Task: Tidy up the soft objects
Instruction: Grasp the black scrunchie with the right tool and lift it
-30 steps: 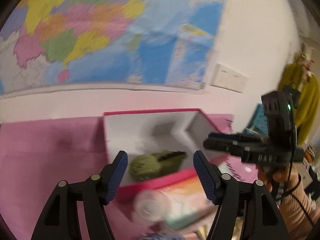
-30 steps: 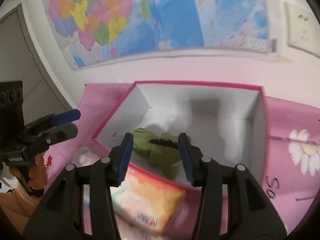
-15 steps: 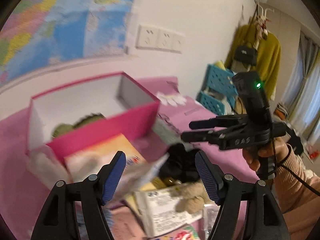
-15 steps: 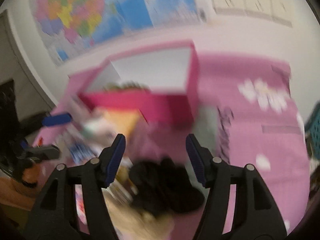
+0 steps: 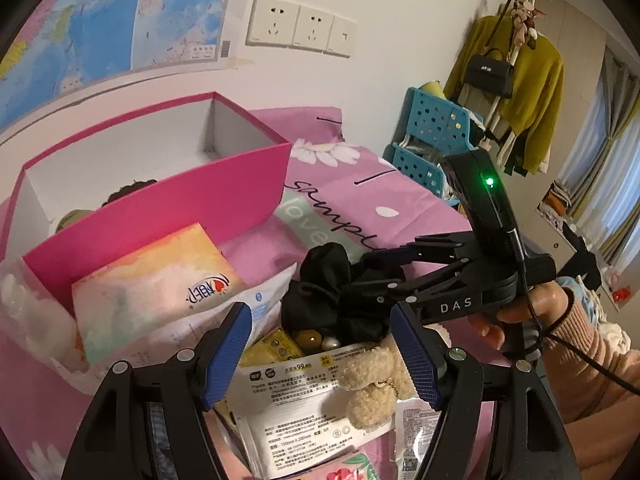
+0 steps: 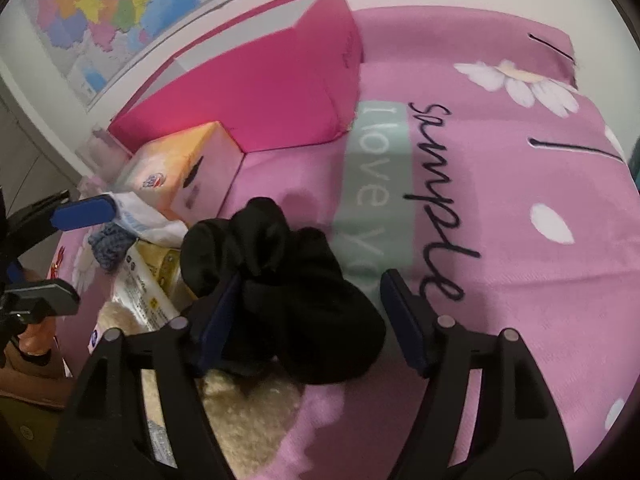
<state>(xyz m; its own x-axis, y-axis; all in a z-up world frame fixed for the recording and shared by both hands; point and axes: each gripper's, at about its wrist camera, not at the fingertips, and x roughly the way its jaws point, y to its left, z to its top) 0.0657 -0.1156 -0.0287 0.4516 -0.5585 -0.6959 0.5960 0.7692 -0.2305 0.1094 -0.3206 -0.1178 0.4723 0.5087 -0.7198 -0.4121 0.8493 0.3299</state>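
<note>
Judging by how things lie, the sorting has barely started: the pink box holds one green plush toy, seen only as a sliver over its front wall, and the rest of its white interior that shows looks bare. Everything else sits in a heap on the pink bedsheet in front of the box. A black fabric bundle lies at the heap's right edge, and the right claw is spread wide around it, one finger pressed into its left side and the other standing clear on the far side, so nothing is gripped yet. The left claw hangs released over the heap nearer the box front, holding nothing. Beneath it lie a cream teddy bear and several packets, with a tissue pack leaning against the box front. The bundle and the bear, at least, are likely left to go in.
</note>
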